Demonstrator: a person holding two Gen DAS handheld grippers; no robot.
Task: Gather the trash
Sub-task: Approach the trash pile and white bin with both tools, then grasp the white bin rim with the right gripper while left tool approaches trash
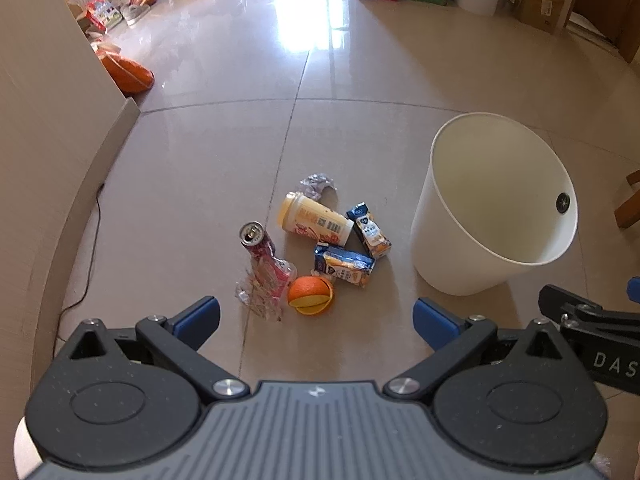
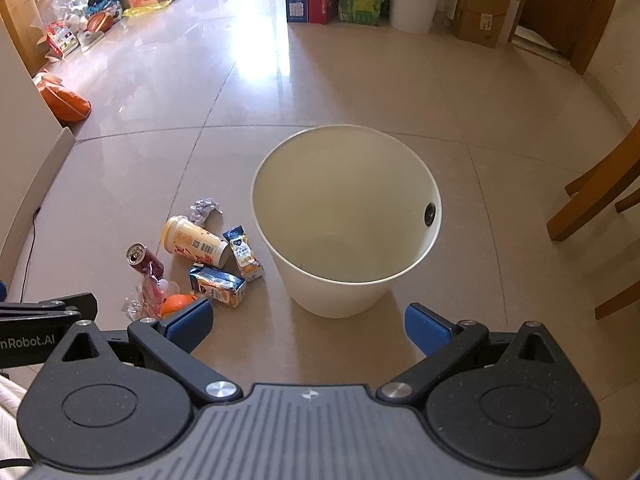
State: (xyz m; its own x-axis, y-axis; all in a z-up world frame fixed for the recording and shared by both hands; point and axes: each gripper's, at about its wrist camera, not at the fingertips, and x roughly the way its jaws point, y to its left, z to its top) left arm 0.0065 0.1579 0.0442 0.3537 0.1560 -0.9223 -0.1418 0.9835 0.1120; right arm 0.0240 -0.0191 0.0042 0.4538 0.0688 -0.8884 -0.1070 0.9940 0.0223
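A pile of trash lies on the tiled floor left of a white bin [image 1: 492,208] [image 2: 344,216]: a red can [image 1: 260,248] [image 2: 144,260], a yellow cup [image 1: 316,220] [image 2: 196,242] on its side, two small drink cartons [image 1: 344,264] [image 2: 218,286], an orange [image 1: 310,296] [image 2: 176,304], crumpled foil [image 1: 316,184] [image 2: 204,208] and clear plastic wrap [image 1: 256,296]. My left gripper [image 1: 316,320] hovers open just short of the orange, holding nothing. My right gripper [image 2: 308,324] stands open before the bin, also bare. The bin looks empty inside.
A beige wall and skirting [image 1: 60,160] run along the left, with a black cable [image 1: 90,264] on the floor. Wooden chair legs [image 2: 600,196] stand right of the bin. Boxes, a white bucket [image 2: 414,4] and bags line the far wall; an orange bag [image 1: 128,74] lies left.
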